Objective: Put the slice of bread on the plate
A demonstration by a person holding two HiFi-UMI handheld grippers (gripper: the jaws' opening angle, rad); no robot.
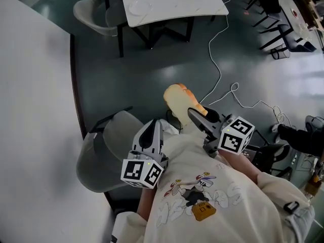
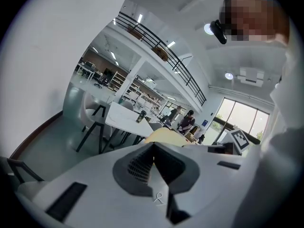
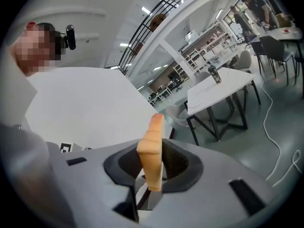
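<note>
A slice of bread [image 1: 177,101] with a pale face and tan crust stands on edge in my right gripper [image 1: 195,114], which is shut on its lower part. In the right gripper view the slice [image 3: 151,148] rises between the dark pads of that gripper [image 3: 151,169]. My left gripper [image 1: 153,129] hangs close to my chest, left of the bread, with its jaws together and nothing in them [image 2: 153,148]. A white plate [image 1: 139,7] lies on the white table [image 1: 172,4] far ahead across the floor. The bread's top [image 2: 164,136] shows past the left jaws.
A grey chair [image 1: 106,146] stands just left of my left gripper, against a white wall [image 1: 30,110]. A white cable [image 1: 220,70] runs over the dark floor between me and the table. Another grey chair [image 1: 93,16] sits at the table's left. A bottle [image 3: 213,73] stands on the table.
</note>
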